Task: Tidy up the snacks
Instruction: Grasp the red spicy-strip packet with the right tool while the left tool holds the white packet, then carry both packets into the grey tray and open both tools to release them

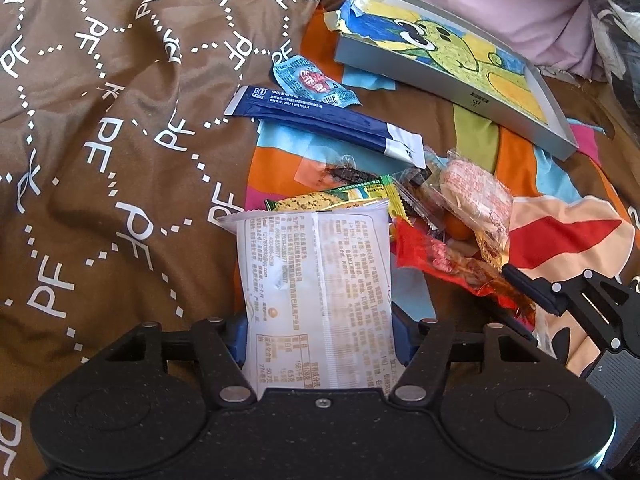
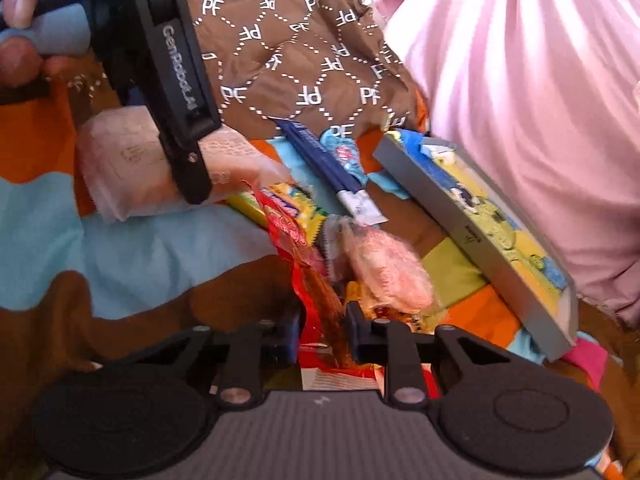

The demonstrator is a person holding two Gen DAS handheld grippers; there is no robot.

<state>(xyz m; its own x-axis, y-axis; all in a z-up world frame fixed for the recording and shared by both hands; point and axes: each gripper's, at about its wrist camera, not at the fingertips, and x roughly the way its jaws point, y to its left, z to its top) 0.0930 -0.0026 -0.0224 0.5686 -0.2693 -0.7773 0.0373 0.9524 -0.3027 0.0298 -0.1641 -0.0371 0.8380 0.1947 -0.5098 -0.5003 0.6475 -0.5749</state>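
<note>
A bed carries it all, under a colourful patterned sheet (image 1: 560, 232) with a brown "PF" quilt (image 1: 100, 140) bunched beside. On the sheet: dark blue sachets (image 1: 320, 120), a light blue wrapper (image 1: 316, 82), a grey picture box (image 1: 452, 60), heaped snack packets (image 1: 472, 200).

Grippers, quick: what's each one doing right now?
Left gripper: closed on the white snack packet.
Right gripper: closed on the red snack wrapper.
</note>
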